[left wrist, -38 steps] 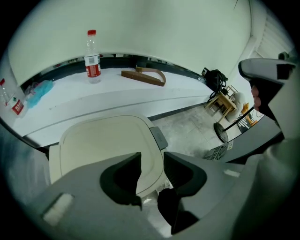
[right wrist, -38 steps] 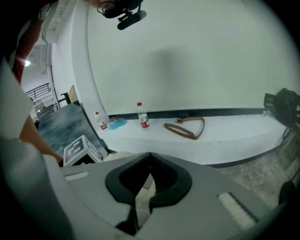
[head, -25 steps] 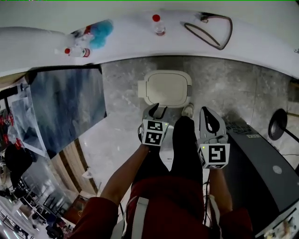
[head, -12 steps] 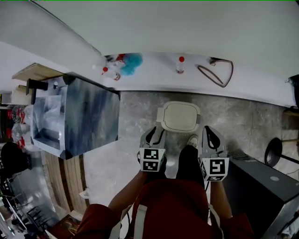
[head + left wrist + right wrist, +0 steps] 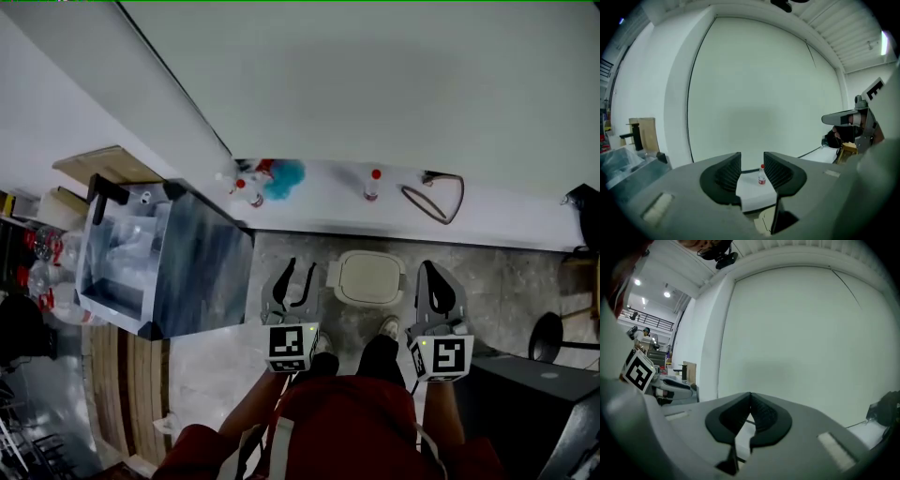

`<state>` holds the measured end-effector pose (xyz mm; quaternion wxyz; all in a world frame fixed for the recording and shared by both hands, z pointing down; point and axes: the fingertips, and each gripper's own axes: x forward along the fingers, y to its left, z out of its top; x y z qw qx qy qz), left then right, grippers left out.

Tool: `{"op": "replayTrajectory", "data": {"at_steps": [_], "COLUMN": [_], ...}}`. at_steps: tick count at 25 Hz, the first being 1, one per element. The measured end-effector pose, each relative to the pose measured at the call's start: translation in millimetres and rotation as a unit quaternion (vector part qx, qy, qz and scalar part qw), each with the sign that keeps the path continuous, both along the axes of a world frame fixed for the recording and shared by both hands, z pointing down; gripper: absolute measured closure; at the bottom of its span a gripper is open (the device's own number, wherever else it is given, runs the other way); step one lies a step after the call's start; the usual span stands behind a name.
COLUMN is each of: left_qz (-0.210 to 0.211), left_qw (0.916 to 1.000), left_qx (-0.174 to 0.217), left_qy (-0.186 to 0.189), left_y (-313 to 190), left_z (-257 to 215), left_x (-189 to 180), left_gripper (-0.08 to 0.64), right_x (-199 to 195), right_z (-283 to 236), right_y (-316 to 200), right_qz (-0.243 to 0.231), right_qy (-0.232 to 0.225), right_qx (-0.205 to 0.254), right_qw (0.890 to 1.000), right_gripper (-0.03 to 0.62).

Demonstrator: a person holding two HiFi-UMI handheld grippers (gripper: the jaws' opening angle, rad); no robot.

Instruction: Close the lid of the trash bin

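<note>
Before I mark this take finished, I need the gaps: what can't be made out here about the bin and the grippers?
- Trash bin lid, head view: small and seen from straight above; it hides the rim seam and the bin's sides.
- Right gripper view: the right gripper itself blocks the floor, so no bin shows.
- Bottle, left gripper view: label too small to read.

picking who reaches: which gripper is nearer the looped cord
Right. In the head view the right gripper is below the looped cord; the left gripper is off left.
</note>
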<state>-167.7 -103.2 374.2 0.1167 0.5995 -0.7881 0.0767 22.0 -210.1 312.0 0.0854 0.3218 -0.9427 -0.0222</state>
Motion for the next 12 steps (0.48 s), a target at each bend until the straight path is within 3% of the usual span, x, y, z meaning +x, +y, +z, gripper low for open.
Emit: {"op": "replayTrajectory", "data": {"at_steps": [5,12], "left_qz": [0.000,0.006], "left_qw": [0.9953,0.9821], "left_qx": [0.081,0.155], "left_qy": [-0.053,-0.107], "left_y": [-1.8,7.2], "left_z": [-78.7,-160.7], "left_x": [-15.1,-20.2], "left_gripper": [0.405,0.405], "right_x": [-14.7,-22.9], "right_z": [-63.4,-124.9], "right_y": [2.7,7.9], "right_qz": [0.000,0.010], "right_qy": [-0.038,-0.078], "right_qx": [0.050,0.100], "right_qw": [0.998,0.992], "right_gripper": [0.592,0.592]}}
